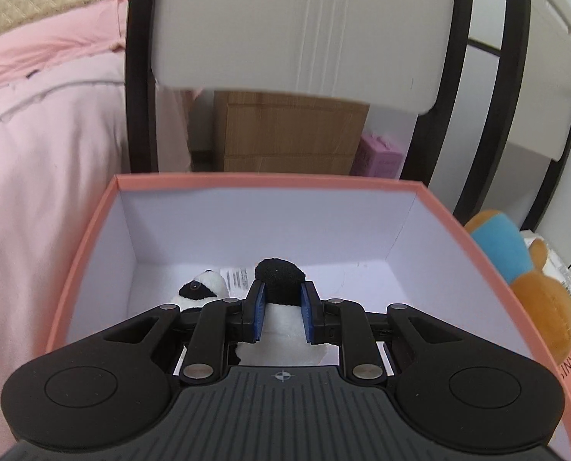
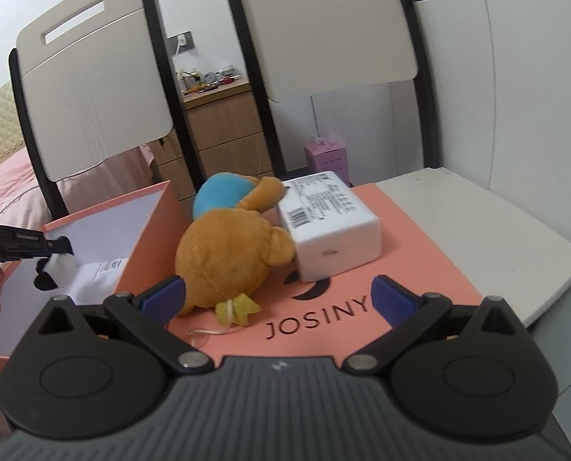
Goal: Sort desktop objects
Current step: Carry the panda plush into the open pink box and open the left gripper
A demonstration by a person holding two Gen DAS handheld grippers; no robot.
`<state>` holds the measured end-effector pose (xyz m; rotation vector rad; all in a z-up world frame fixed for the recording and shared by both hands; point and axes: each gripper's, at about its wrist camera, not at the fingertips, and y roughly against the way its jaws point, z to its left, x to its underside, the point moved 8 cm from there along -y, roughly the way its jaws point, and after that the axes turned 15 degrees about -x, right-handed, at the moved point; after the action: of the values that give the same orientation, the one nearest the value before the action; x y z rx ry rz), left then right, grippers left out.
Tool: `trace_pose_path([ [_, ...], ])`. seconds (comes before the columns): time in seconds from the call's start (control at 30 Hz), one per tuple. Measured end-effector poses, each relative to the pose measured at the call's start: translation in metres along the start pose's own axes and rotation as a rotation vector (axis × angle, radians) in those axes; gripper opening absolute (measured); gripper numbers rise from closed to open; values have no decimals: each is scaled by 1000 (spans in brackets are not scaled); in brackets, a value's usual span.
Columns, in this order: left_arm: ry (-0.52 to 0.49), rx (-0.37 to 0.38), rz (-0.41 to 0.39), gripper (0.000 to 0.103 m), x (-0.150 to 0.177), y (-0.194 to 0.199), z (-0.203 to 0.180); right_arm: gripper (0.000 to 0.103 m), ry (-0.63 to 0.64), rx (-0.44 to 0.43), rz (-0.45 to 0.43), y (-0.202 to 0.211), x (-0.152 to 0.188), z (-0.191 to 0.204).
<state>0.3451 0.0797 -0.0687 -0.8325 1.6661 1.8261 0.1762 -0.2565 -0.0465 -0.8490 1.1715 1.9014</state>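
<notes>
Left wrist view: panda going into box

Left gripper (image 1: 281,309) clamps the panda (image 1: 279,280) low inside the box (image 1: 270,183); release pending. Right gripper (image 2: 277,299) gapes wide, empty, near the lid (image 2: 419,269). Bear (image 2: 227,257) and carton (image 2: 331,226) remain unsorted.

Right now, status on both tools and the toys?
Left tool shut on panda plush, inside pink box. Right tool open, empty. Orange plush and white carton on lid.

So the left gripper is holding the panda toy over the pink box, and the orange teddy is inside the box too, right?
Not quite. The left gripper does hold the panda toy over the pink box, but the right wrist view shows the orange teddy lying outside, on the box lid.
</notes>
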Motion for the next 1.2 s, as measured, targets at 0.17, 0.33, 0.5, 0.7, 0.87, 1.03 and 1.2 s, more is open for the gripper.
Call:
trace_pose_path([
  [0.17, -7, -15, 9, 26, 2, 1, 2, 103, 1, -19, 1, 6, 7, 5],
  [0.33, 16, -18, -57, 58, -3, 16, 0, 103, -13, -21, -57, 27, 7, 3],
  [0.5, 108, -74, -232, 86, -10, 69, 4, 103, -46, -62, -108, 36, 12, 0],
  [0.7, 150, -86, -410, 92, -6, 146, -5, 103, -37, -100, -107, 41, 8, -4],
  [0.87, 113, -107, -547, 93, 14, 206, -14, 103, 6, -161, -107, 38, -5, -1],
  [1.03, 119, -130, -488, 94, 55, 231, -15, 103, 59, -227, -98, 30, -9, 12],
  [1.2, 201, -163, -475, 95, 91, 239, -5, 103, 102, -255, -83, 24, -4, 24],
])
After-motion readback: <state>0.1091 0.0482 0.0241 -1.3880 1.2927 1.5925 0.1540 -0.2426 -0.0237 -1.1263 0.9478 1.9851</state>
